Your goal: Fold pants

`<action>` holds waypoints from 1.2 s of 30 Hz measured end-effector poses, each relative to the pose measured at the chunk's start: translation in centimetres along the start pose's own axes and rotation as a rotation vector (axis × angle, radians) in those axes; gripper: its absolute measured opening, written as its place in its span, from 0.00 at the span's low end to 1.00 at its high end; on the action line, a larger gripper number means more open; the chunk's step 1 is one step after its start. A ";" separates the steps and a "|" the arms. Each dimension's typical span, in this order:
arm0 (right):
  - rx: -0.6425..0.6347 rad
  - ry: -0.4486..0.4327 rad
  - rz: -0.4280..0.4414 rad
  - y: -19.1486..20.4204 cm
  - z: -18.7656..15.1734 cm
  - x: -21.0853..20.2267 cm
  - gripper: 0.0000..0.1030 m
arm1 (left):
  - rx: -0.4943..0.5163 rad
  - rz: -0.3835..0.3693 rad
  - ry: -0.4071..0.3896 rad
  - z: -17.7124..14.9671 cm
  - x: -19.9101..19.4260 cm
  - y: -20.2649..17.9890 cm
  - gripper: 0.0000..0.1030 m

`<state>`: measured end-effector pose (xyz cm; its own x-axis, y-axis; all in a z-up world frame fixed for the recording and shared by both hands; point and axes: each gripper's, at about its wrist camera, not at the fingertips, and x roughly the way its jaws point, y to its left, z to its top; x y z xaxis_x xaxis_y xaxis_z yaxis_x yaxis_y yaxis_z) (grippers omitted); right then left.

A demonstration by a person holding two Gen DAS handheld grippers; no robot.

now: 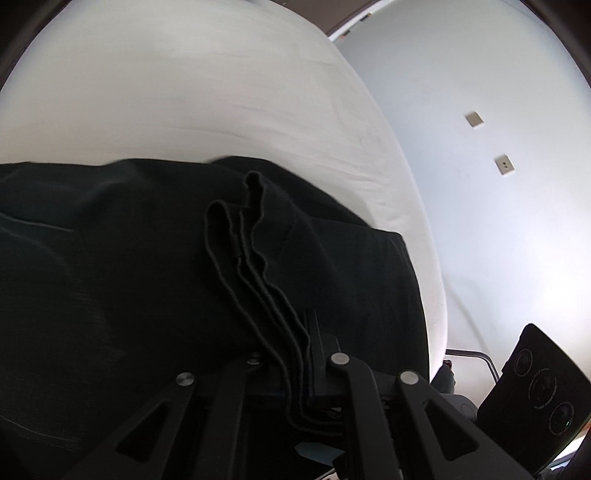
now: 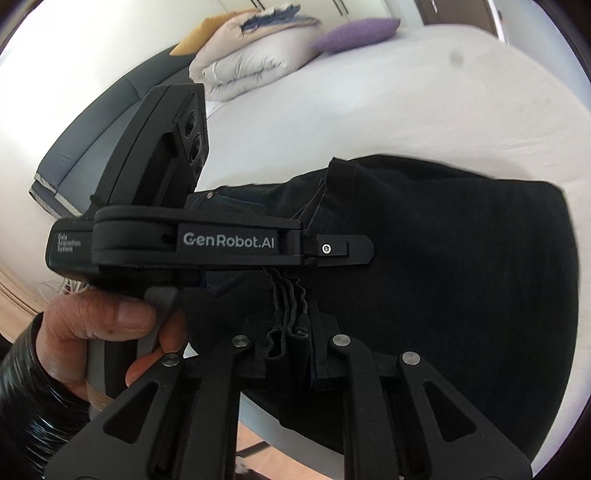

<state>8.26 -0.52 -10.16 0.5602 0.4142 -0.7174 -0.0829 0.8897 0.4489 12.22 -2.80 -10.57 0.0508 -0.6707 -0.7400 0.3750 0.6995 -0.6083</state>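
Note:
Black pants lie partly folded on a white bed. In the left wrist view my left gripper is shut on a stack of layered pant edges that runs up between its fingers. The right wrist view shows my right gripper shut on a bunch of the same black pants, with the hems sticking out between the pads. Just ahead of it, the left gripper lies crosswise, side on, held by a person's hand. The two grippers are close together over the cloth.
A folded duvet and a purple pillow lie at the far end of the bed. A grey padded bed frame runs along the left. A white wall with two sockets borders the bed. Wooden floor shows below.

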 end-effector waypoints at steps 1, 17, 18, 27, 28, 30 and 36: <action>0.000 0.011 0.006 0.6 0.0 0.6 0.12 | -0.004 0.005 -0.001 0.3 -0.1 0.4 0.06; 0.052 0.150 -0.007 2.0 0.4 6.0 0.16 | -0.039 0.038 -0.049 0.6 -1.1 3.6 0.23; 0.066 0.156 0.011 1.8 0.2 5.8 0.17 | -0.041 0.058 -0.075 0.5 -2.0 3.7 0.31; 0.068 0.200 0.177 2.3 -1.9 1.5 0.63 | -0.031 0.179 -0.231 -0.8 -6.5 2.2 0.57; 0.066 0.198 0.190 2.1 -2.1 0.9 0.63 | -0.013 0.173 -0.237 -1.0 -6.4 1.3 0.57; 0.074 0.178 0.225 1.2 -2.2 -1.2 0.63 | 0.029 0.168 -0.237 -1.5 -5.6 -0.5 0.61; 0.188 0.032 0.271 -6.4 0.4 -8.3 0.62 | 0.092 0.255 -0.147 -3.4 -0.6 -2.7 0.61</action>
<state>4.45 -9.72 -6.88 0.5119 0.6398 -0.5733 -0.0702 0.6963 0.7143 7.99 -3.48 -9.48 0.2847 -0.5094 -0.8121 0.4148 0.8291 -0.3747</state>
